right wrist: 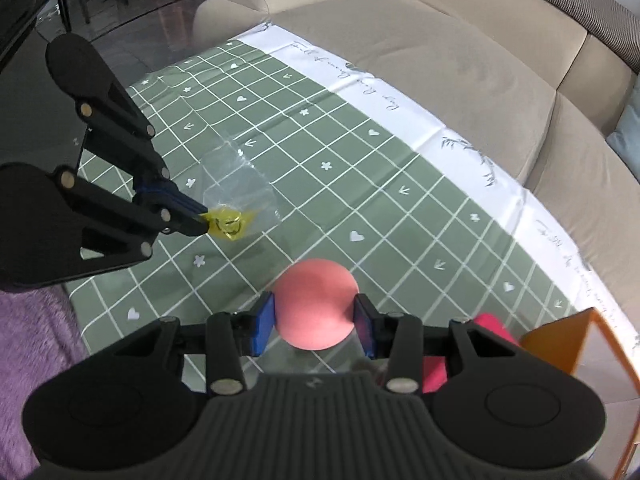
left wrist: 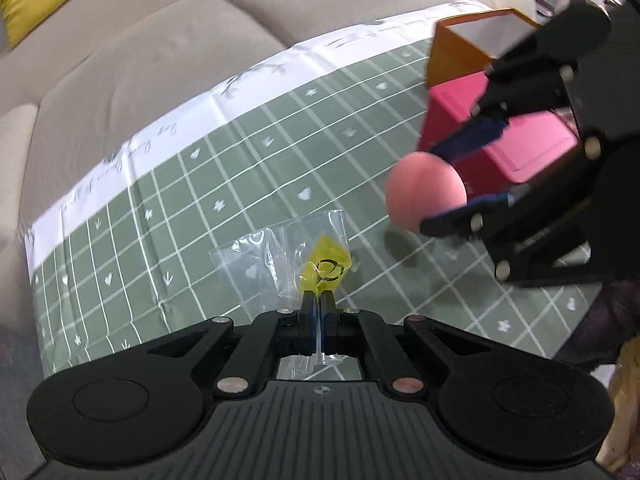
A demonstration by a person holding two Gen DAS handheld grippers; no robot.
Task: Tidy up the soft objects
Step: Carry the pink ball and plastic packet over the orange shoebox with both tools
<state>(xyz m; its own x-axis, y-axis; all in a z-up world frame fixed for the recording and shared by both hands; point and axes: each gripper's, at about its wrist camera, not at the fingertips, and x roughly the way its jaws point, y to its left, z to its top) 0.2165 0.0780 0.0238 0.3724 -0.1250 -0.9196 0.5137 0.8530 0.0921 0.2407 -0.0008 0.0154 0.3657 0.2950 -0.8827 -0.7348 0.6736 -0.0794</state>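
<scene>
pink ball (right wrist: 315,304): round, matte, salmon pink, no seam or print that i can see. it looks like foam, so i judge it light and squashy, grippy rather than slick, and not fragile.
where the ball is: between the blue pads (right wrist: 263,322) of my right gripper (right wrist: 315,322), lifted clear of the green checked cloth (right wrist: 360,184), with its shadow on the cloth below it in the left wrist view.
right jaws: closed onto the ball across its widest part, one pad on each side. that is the best hold in my judgement, since a bite nearer the top or bottom could let it pop out.
plastic bag (right wrist: 236,186): clear, thin, crinkled, with a yellow patch (left wrist: 325,266) bearing a black drawn mark near the pinched end. i take it to be nearly weightless, floppy and slippery.
where the bag is: hanging from my left gripper (left wrist: 318,300), its loose end trailing towards the cloth; i cannot tell whether it touches.
left jaws: pressed together on the bag's yellow end, almost no gap between them.
bag hold: a pinch at the edge is all it needs, though film this thin may slide out.
boxes: an orange box (left wrist: 460,46) and a pink box (left wrist: 516,148) stand close together at my right on the cloth, near the ball.
setting: the cloth lies over a beige sofa (right wrist: 460,52).
</scene>
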